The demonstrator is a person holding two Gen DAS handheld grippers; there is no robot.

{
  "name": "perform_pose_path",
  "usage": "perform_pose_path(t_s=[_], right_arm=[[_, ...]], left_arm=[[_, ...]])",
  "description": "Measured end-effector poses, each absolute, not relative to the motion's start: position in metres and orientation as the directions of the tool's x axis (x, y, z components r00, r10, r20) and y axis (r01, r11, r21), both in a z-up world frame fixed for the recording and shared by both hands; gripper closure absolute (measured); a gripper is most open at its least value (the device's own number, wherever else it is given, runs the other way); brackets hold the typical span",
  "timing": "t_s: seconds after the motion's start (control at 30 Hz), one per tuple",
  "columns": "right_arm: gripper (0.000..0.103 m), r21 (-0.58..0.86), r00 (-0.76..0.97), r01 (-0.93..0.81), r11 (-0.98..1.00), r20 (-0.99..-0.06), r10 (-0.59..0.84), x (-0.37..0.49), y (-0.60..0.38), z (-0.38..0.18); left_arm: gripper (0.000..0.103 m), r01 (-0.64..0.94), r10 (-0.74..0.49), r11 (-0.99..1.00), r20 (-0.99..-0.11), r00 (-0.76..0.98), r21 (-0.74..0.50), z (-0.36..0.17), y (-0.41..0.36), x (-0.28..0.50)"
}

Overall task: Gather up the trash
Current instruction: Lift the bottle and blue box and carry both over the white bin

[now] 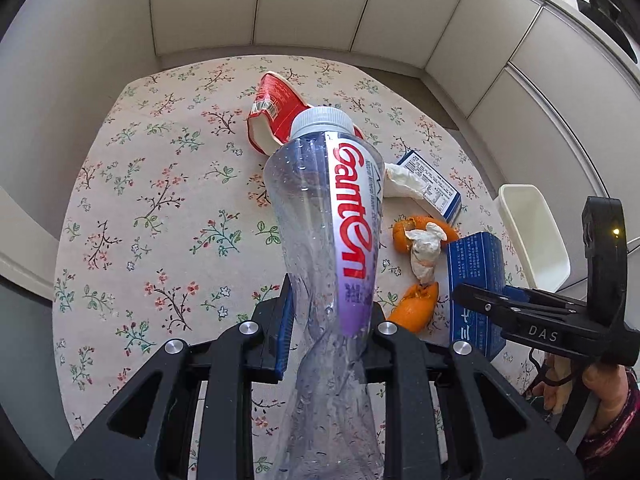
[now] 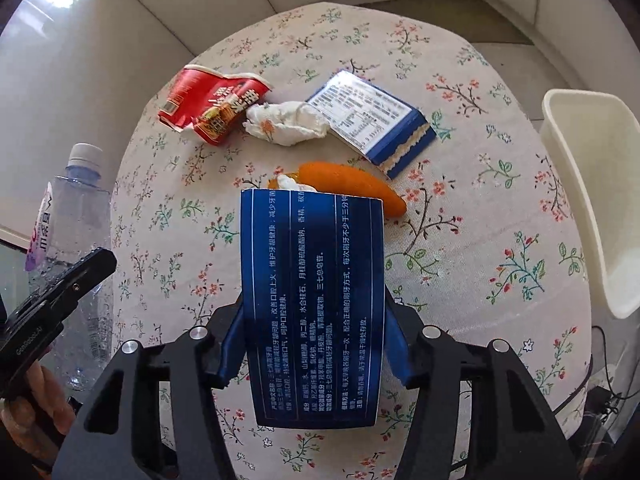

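Two grippers, both loaded up. The left gripper (image 1: 328, 332) has its fingers pinching a clear plastic water bottle (image 1: 328, 216) around the squashed lower half, grey cap pointing away from the camera, held up above the table (image 1: 160, 200) with the floral cloth. The right gripper (image 2: 316, 344) is squeezing a dark blue toothpaste box (image 2: 314, 304) between its blue pads, box standing lengthwise along the fingers, also lifted off the cloth.

Rest of the trash is on the table. A crumpled red snack wrapper (image 2: 212, 104) lies toward the far edge, and a wadded white tissue (image 2: 286, 122) sits right beside it, touching a flat blue-and-white carton (image 2: 372, 120) with a nutrition label facing up. Closer to the middle there's orange peel (image 2: 352, 186), and in the left view a second balled tissue (image 1: 426, 250) rests between two peel pieces.

A white plastic bin (image 2: 592, 184) stands just off the table's right edge, open top showing.
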State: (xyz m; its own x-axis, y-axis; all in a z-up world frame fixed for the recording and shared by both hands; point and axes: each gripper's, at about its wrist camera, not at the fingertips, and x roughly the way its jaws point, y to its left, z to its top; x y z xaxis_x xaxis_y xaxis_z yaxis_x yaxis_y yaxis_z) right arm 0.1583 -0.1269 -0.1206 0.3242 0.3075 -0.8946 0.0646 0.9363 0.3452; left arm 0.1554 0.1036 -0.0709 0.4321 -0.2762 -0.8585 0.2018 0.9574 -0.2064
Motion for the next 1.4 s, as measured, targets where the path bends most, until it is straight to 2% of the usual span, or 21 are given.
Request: perform_pose_path(t_s=[0.57,0.97,1.4], right_arm=[[0.047,0.397,0.493,0.040,0.917,-0.806,0.327,0.163,-0.159,-0.067],[0.047,0.310,0.674,0.098,0.946,-0.720,0.166,0.154,-0.226,-0.016],[0.047,0.216,0.754,0.249,0.944,-0.655,-0.049,0.131,-0.308,0.000]], left_arm=[[0.082,0.173,-0.290,0.957,-0.793,0.537,-0.233,-0.045,0.090,0.156],[0.082,0.221,-0.331,0.943,-0.740,0.585,-0.247,-0.032,0.046,0.164],[0.082,0.266,-0.353,0.934,-0.719,0.599,-0.238,-0.033,0.002,0.165]])
